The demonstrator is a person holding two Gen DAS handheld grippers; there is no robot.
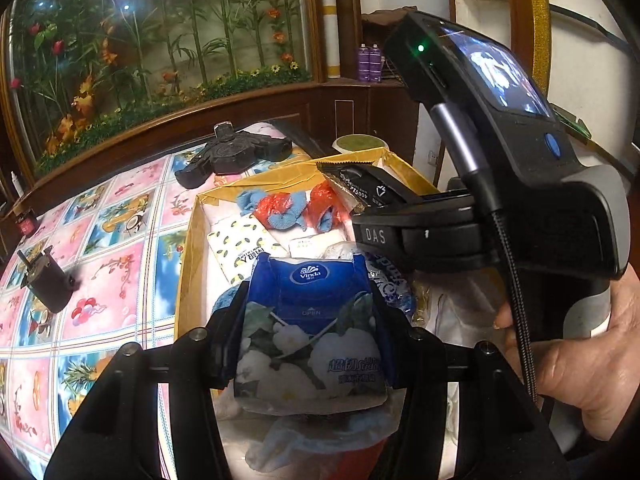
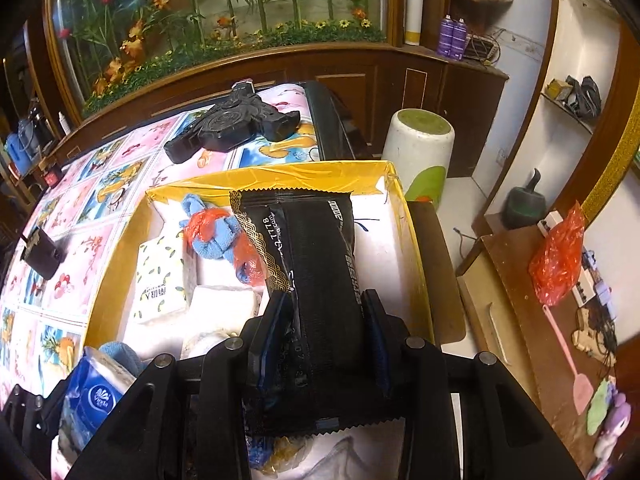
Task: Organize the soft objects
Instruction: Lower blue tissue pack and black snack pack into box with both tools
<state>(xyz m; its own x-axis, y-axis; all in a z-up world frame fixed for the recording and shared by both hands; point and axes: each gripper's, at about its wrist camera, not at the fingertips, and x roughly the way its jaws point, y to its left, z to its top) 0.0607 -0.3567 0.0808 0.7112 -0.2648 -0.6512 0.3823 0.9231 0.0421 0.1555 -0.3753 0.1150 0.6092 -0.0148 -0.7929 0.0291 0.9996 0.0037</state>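
Note:
My left gripper (image 1: 308, 304) is shut on a blue Vinda tissue pack (image 1: 310, 340) and holds it above the near end of a yellow-rimmed cardboard box (image 1: 188, 256). My right gripper (image 2: 322, 320) is shut on a black tissue pack (image 2: 316, 264) over the box (image 2: 304, 178); the pack also shows in the left wrist view (image 1: 360, 188). Inside the box lie a lemon-print tissue pack (image 2: 162, 280), white tissue packs (image 2: 224, 300) and blue cloths in red plastic (image 2: 224, 236). The Vinda pack shows at lower left in the right wrist view (image 2: 96, 396).
The box sits on a table with a pink and blue patterned cloth (image 1: 100, 240). A black gadget (image 2: 236, 124) lies at the table's far end and a small black device (image 1: 48, 280) at the left. A white stool (image 2: 420, 148) stands right of the table, and a wooden desk (image 2: 532, 320) is at the right.

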